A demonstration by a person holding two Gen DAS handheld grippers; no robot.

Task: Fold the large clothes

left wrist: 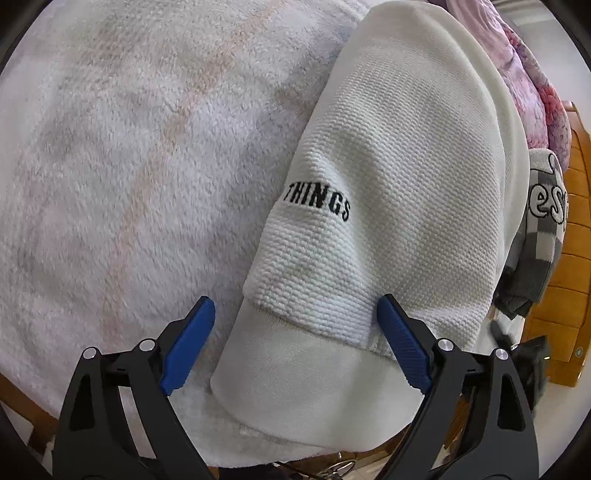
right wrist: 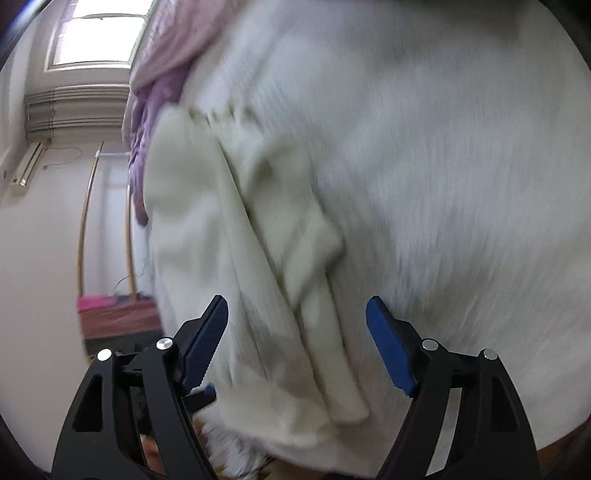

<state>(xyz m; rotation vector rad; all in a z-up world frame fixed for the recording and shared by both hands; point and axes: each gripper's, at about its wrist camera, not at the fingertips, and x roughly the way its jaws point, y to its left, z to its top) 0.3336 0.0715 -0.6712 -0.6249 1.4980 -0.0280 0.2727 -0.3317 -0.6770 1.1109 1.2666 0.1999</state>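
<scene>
A white waffle-knit garment (left wrist: pixel 406 166) with the black word "THINGS" lies folded into a long narrow shape on a fluffy pale blanket (left wrist: pixel 129 166). Its smooth cream hem (left wrist: pixel 314 380) lies nearest the camera. My left gripper (left wrist: pixel 295 314) hangs open just above that hem end, blue pads (left wrist: pixel 188 347) apart and touching nothing. In the blurred right wrist view the same cream garment (right wrist: pixel 221 240) lies creased on the blanket (right wrist: pixel 443 184). My right gripper (right wrist: pixel 295 314) stands open over its folds, with cloth beneath the jaws and no pad pressing on it.
A pink and purple quilt (left wrist: pixel 532 92) is bunched at the far side. A grey checked garment (left wrist: pixel 543 229) lies next to a wooden bed frame (left wrist: pixel 569 295) on the right. In the right wrist view a window (right wrist: pixel 99 33), wall and floor show at the left.
</scene>
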